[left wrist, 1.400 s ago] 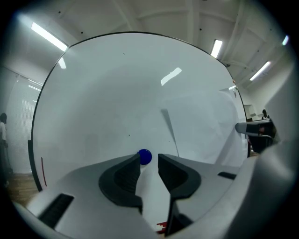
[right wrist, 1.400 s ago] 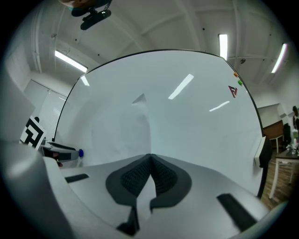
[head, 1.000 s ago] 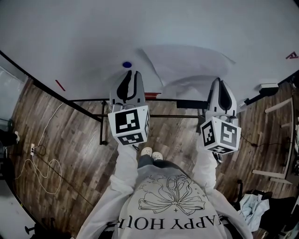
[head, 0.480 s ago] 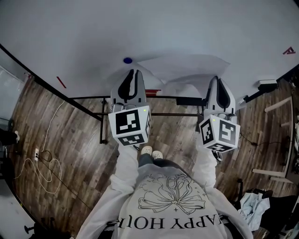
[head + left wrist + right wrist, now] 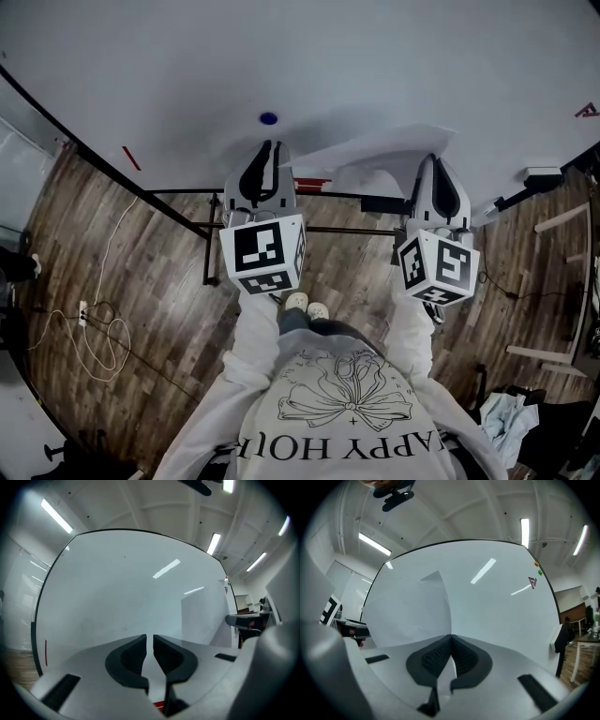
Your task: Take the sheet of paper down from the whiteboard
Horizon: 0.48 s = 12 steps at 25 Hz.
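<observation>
We look steeply down from the head; both gripper cameras face the whiteboard closely, level; all views share it.

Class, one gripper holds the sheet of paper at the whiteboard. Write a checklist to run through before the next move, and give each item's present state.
1. Right gripper shut on the sheet of paper: ok.
2. Blue magnet apart from the sheet: ok.
3. Sheet's far edge free of the whiteboard: cannot tell.
4. Left gripper empty: ok. Its fingers have just been closing, and a narrow gap remains with nothing in it.
</observation>
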{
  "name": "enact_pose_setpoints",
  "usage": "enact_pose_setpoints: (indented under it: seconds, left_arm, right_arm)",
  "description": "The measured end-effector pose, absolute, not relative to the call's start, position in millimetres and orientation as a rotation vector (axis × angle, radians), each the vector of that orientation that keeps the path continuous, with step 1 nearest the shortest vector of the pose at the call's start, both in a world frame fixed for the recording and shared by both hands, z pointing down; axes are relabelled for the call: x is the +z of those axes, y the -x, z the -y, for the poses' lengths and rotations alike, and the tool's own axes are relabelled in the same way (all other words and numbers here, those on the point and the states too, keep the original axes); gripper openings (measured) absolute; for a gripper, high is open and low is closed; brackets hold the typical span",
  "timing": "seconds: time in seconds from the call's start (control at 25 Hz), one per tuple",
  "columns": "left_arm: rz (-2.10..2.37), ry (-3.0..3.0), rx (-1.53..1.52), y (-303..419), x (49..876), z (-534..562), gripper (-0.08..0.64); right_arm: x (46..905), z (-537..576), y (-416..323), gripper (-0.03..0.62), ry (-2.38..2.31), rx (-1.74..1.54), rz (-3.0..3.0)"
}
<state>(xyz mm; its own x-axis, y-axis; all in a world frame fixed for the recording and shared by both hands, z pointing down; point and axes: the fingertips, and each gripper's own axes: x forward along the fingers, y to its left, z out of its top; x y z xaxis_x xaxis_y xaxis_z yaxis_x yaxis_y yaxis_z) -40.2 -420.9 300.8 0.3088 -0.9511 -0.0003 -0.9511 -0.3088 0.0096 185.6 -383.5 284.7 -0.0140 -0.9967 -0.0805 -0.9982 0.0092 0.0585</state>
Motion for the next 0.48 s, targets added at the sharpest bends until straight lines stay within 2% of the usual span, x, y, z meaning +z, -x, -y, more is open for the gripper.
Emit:
enact_pose_setpoints:
  seconds: [0.48]
  left_arm:
    - [1.854, -2.519, 0.002, 45.5, 306.4, 431.4, 0.043]
  right_arm:
    - [292.4, 397.1, -181.7, 0.002, 2.208, 0.135, -2.235]
